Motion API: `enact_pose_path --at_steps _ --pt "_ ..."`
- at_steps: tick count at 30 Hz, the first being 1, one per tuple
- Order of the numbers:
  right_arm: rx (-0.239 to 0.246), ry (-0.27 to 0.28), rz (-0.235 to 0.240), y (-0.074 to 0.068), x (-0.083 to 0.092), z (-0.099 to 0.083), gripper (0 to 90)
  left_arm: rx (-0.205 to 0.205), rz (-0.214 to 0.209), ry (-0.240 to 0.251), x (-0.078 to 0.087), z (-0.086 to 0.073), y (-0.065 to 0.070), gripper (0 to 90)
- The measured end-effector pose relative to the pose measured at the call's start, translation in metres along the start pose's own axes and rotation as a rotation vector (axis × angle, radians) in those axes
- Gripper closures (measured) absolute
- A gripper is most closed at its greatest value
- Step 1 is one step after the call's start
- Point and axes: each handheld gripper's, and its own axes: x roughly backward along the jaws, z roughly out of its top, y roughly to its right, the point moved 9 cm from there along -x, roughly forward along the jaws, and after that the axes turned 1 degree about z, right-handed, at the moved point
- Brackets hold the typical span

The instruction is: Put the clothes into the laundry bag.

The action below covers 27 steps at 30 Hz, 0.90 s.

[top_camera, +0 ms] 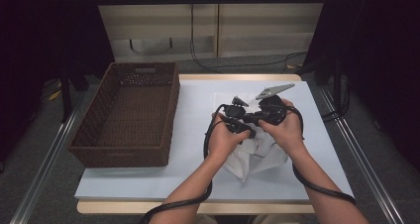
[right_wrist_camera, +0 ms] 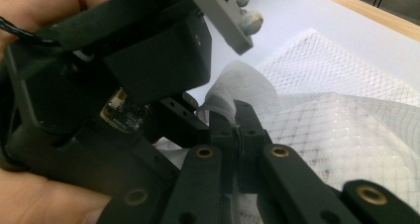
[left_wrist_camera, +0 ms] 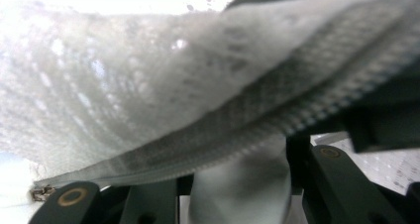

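No brand, label or readable writing is showing on anything here. A white mesh laundry bag (top_camera: 257,152) is lying on the pale table (top_camera: 198,135) and is being lifted at its upper part by both grippers, just right of the table's middle in the high view. Its loose end is trailing toward 6 o'clock, between the person's forearms.

The right gripper (right_wrist_camera: 236,130) is pinching the bag: in the right gripper view its two black jaws are pressed together on a fold of the white mesh, with the cloth bulging out just above the tips. In the high view the right gripper (top_camera: 270,112) is sitting at about 2 o'clock from the bag's bulk.

The left gripper (top_camera: 237,125) is sitting just beside the right one, almost touching it. In the left gripper view its jaws are standing partly apart, with a thick bunch of cloth rising between them and the bag's zipper (left_wrist_camera: 297,110) running across from 8 o'clock to 2 o'clock; I cannot tell whether the pads are pressing on the cloth.

A brown wicker basket (top_camera: 163,120) is sitting at 9 o'clock from the hands, well apart from them. Bare table is lying between basket and bag, and the table's near edge at 6 o'clock and right edge at 3 o'clock are both near the bag.
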Motion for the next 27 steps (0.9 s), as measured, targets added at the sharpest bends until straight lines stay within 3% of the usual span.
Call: enact_pose_path --at_steps 2,11,13,14,15,27 --pt "0.001 -0.001 0.003 0.000 0.000 0.000 89.5 0.012 0.006 0.007 -0.001 0.000 0.000 62.2" --pt "-0.005 -0.012 -0.002 0.002 -0.002 -0.006 89.5 -0.023 0.023 0.006 -0.009 -0.003 -0.008 60.8" --pt "-0.003 -0.014 -0.006 0.002 -0.003 -0.007 89.5 -0.004 0.025 0.015 -0.011 -0.003 -0.008 60.5" --pt "-0.003 -0.014 -0.005 0.002 -0.003 -0.007 89.5 -0.026 0.029 0.004 -0.010 -0.004 -0.009 60.2" --pt "-0.003 -0.013 -0.005 0.002 -0.003 -0.006 89.5 -0.024 0.032 0.008 -0.011 -0.004 -0.009 59.3" --pt "-0.015 -0.017 -0.007 0.005 -0.003 -0.011 89.5 -0.034 0.015 0.006 -0.011 -0.007 -0.009 50.0"
